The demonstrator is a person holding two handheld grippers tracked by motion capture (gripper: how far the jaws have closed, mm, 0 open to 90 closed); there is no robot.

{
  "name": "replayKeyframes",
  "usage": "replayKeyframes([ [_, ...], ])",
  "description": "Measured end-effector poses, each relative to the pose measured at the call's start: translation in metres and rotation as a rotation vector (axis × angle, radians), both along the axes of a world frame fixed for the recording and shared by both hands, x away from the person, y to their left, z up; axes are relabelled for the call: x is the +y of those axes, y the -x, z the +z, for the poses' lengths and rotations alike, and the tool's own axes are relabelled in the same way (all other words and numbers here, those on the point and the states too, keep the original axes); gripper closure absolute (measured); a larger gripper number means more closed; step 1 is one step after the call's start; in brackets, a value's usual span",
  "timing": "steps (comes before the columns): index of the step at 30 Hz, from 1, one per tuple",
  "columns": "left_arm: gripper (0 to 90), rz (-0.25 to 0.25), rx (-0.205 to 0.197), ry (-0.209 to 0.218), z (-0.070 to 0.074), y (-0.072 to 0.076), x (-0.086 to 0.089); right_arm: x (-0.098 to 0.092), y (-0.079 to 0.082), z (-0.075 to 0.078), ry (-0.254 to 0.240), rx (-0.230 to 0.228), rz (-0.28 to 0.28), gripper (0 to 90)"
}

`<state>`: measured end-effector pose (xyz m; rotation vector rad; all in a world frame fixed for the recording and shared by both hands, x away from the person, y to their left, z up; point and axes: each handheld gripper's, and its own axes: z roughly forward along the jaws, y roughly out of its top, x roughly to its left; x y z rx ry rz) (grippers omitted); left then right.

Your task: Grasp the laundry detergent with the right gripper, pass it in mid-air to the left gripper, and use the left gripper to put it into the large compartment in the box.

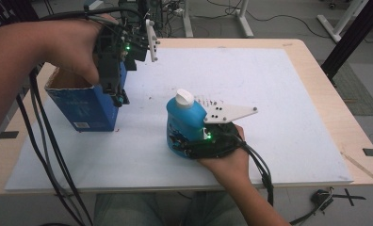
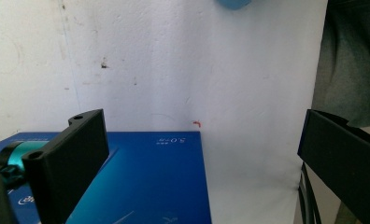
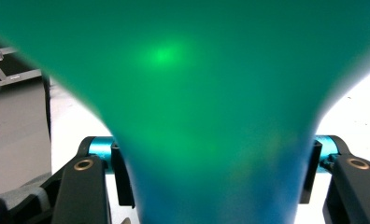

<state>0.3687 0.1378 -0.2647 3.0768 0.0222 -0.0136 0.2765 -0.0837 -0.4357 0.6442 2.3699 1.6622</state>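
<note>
Near the middle of the white board [image 1: 279, 94] stands a blue bottle [image 1: 184, 122] with a white cap [image 1: 184, 98], upright, and the right gripper [image 1: 194, 143] comes at it from the person's side, low against its base. Seen along that gripper's own jaws in the right gripper view, the bottle [image 3: 197, 107] sits squarely between them, its sides meeting the pads on both edges, so the jaws are clamped on the bottle. To the left of the bottle, well apart from it, a blue carton [image 1: 88, 106] stands on the board with its top open. Above that carton's right edge hangs the left gripper [image 1: 121, 96], pointing down; in the left gripper view its jaws stand wide apart with nothing between them, the carton's blue face [image 2: 145, 177] lying just below. Beneath the board, a light wooden table [image 1: 335, 99] shows around the edges.
</note>
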Motion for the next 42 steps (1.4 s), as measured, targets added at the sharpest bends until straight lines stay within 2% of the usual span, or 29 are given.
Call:
replayKeyframes([
  [8,1.8,-0.002,0.000,-0.006,0.000,-0.001,0.000,0.001,0.000,0.000,-0.003,-0.014,0.002,39.5],
  [16,1.8,-0.001,0.002,-0.005,-0.002,0.000,-0.001,0.001,0.001,0.000,0.005,-0.050,0.006,42.8],
  [25,1.8,-0.010,0.001,-0.001,0.000,0.003,-0.003,-0.005,-0.004,0.002,-0.014,-0.025,0.032,45.9],
  [28,1.8,-0.008,-0.002,-0.001,0.001,0.004,-0.003,-0.008,-0.004,0.006,-0.015,-0.030,0.043,46.1],
  [34,1.8,-0.026,-0.001,0.003,0.006,0.007,-0.008,-0.014,-0.008,0.025,0.027,-0.064,0.085,46.1],
  [42,1.8,-0.068,0.006,0.006,0.018,0.019,-0.024,-0.022,-0.022,0.049,0.032,-0.062,0.157,46.0],
])
